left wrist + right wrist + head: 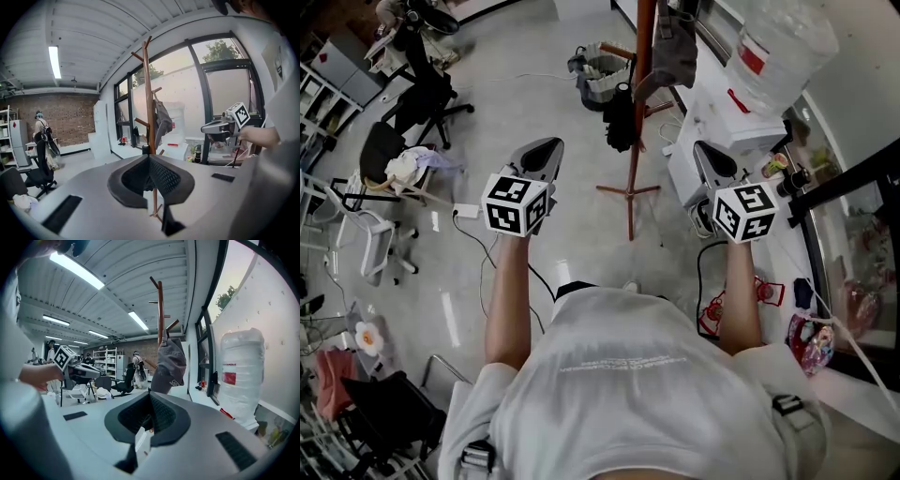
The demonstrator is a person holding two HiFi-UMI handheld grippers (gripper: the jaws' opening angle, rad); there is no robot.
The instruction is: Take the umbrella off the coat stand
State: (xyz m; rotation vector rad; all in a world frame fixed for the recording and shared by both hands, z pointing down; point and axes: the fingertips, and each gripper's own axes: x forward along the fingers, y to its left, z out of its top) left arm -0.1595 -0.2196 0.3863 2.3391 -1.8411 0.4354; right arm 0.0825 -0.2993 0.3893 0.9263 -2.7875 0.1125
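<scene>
Where it hangs folded against the pole of the coat stand (639, 84), the black umbrella (619, 116) shows whole only in the head view, as a slim, soft bundle of dark cloth partway down the pole. The left gripper view catches only a small dark round top just over its own jaw tips, in front of the pole. The umbrella lies ahead of both grippers and roughly between them, touching neither.

The stand is a thin red-brown wooden pole with slanted pegs and crossed feet. A grey cap (169, 363) of crumpled fabric hangs from an upper peg, clearest in the right gripper view.

The left gripper (546, 150) has its jaws closed tip to tip on nothing, with ribbed black pads (161, 177). The right gripper (705, 150) is clenched and empty in the same way.

Beyond the right gripper stands a white water dispenser (722, 131) topped by a clear plastic bottle (241, 376). The floor (581, 206) is glossy grey.
</scene>
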